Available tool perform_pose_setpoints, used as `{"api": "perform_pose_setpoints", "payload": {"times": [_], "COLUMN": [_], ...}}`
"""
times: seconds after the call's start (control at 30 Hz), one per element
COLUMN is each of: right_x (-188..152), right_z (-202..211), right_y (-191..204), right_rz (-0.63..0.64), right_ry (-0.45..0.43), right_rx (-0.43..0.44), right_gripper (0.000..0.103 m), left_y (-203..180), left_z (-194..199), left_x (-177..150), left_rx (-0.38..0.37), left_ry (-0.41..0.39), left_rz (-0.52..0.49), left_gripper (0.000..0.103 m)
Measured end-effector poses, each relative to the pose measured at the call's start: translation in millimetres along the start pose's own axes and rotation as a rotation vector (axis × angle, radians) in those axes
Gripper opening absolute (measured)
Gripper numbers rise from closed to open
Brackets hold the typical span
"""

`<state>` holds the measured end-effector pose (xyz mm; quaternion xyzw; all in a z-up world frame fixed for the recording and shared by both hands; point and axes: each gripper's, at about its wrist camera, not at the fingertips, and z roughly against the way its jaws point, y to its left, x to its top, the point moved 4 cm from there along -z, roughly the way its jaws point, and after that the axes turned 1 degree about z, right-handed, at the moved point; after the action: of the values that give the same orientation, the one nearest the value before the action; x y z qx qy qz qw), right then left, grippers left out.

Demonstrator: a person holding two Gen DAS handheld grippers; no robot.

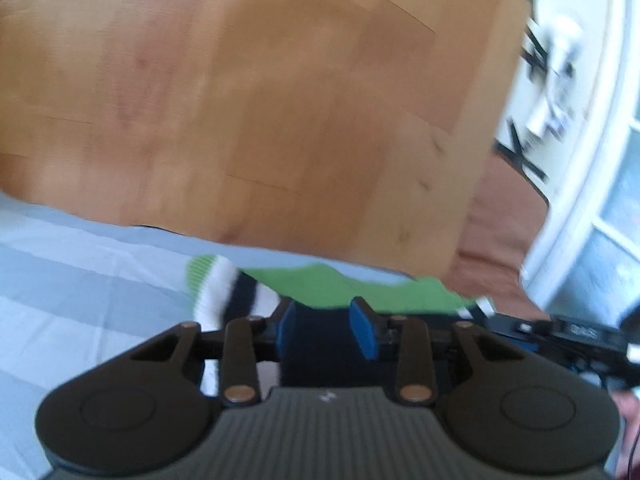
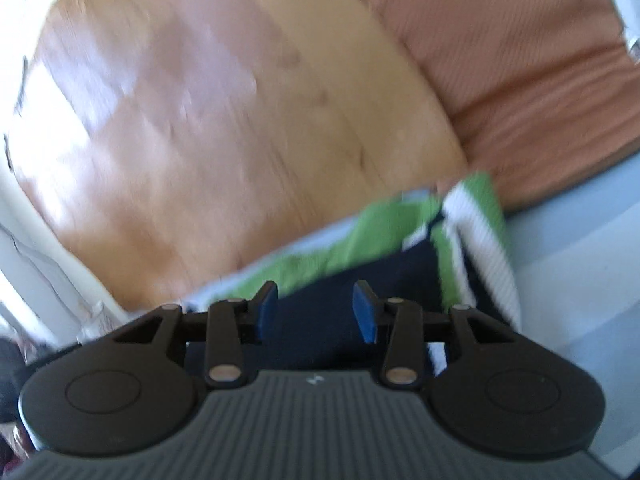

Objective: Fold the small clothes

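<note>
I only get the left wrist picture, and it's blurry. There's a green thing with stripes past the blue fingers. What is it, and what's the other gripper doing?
Observer: The right wrist view shows a small garment in green, navy and white, lying on a pale blue striped sheet.
Operator: Is the right gripper holding it?
Observer: Its blue pads stand apart with navy cloth between them; the right gripper looks open.
Operator: Anything else nearby on that side?
Observer: A brownish-orange ribbed cushion lies beyond the garment, beside the wooden floor.
</note>
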<state>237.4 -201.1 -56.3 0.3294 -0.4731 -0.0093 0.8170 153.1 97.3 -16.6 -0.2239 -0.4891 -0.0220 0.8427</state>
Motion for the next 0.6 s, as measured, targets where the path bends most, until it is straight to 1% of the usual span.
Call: {"api": "perform_pose_setpoints", "payload": {"times": [0.07, 0.13, 0.17, 0.2, 0.27, 0.47, 0.5, 0.53, 0.57, 0.6], "right_x": [-3.6, -5.3, -5.6, -5.4, -5.8, -6.3, -6.6, -6.7, -6.7, -7.0], "right_z": [-6.5, -10.4, -11.3, -10.9, -9.7, -10.0, -11.2, -11.9, -11.7, -10.6], "right_y": [-2.0, -6.3, -8.9, -10.5, -13.6, -14.4, -13.6, -12.3, -10.6, -9.6], "right_rz": [0.014, 0.005, -0.007, -0.017, -0.034, -0.038, -0.035, -0.035, -0.030, -0.030], "right_ry": [0.043, 0.063, 0.065, 0.063, 0.059, 0.056, 0.055, 0.053, 0.055, 0.061], "right_rx": [-0.030, -0.042, -0.040, -0.038, -0.036, -0.014, -0.003, 0.012, 0.029, 0.034], "right_gripper": [0.044, 0.044, 0.044, 0.044, 0.043, 0.046, 0.051, 0.058, 0.061, 0.061], "left_y": [-1.2, 7.9, 10.6, 12.3, 15.2, 12.7, 11.2, 9.7, 10.2, 11.7], "left_z": [-9.3, -27.3, -30.8, -29.2, -28.8, -31.4, -31.0, -31.0, -31.7, -29.7], "left_x": [-4.1, -10.7, -11.0, -8.4, -8.8, -10.9, -13.0, -12.6, -13.4, -14.9], "left_rx": [0.033, 0.126, 0.159, 0.174, 0.210, 0.251, 0.252, 0.249, 0.241, 0.235], "left_ry": [0.048, 0.143, 0.156, 0.151, 0.144, 0.121, 0.116, 0.115, 0.117, 0.123], "left_rz": [-0.034, -0.041, -0.042, -0.043, -0.054, -0.067, -0.069, -0.071, -0.075, -0.083], "left_gripper": [0.031, 0.029, 0.018, 0.017, 0.011, 0.011, 0.011, 0.011, 0.016, 0.018]}}
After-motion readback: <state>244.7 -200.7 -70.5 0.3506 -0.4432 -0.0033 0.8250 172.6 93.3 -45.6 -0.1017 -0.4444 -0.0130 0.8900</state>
